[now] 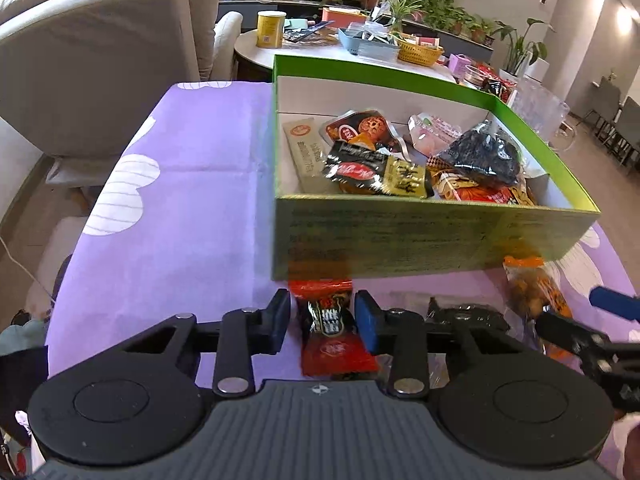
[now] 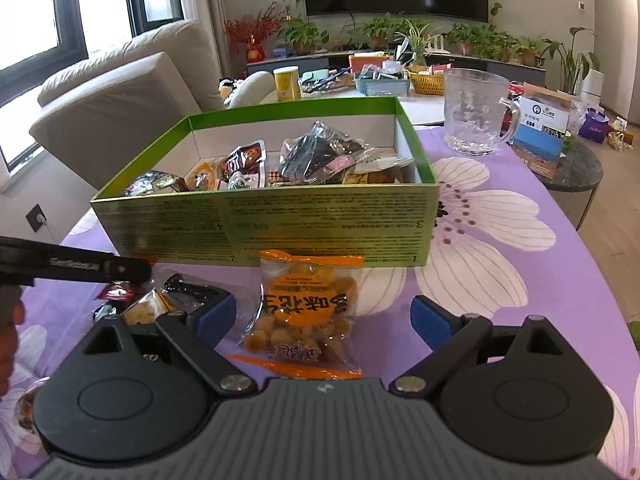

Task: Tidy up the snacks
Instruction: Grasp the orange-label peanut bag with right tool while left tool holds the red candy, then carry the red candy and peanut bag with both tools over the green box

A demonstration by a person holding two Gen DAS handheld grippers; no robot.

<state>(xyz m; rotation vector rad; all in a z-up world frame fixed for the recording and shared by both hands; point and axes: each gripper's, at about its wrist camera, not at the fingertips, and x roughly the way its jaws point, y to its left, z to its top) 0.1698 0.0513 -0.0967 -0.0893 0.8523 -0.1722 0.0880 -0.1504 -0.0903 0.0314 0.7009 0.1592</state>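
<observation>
Many snacks already lie in the green box (image 1: 400, 236). The left gripper (image 1: 322, 320) fingers squeeze a red packet (image 1: 332, 332). The right gripper (image 2: 324, 316) fingers stand open around the orange bag (image 2: 308, 304), still on the counter (image 1: 168, 240).

I see a bright daylit room, light pouring through the blown-out tall window with dark frames (image 2: 60, 20) at left, ceiling spots glaring top right in the left view, fisheye bending the edges, and the printed green cardboard box wall (image 1: 420, 236) smeared soft.

Green box (image 1: 420, 236), purple cloth (image 1: 192, 208) (white flowers), orange packet (image 2: 308, 308)
</observation>
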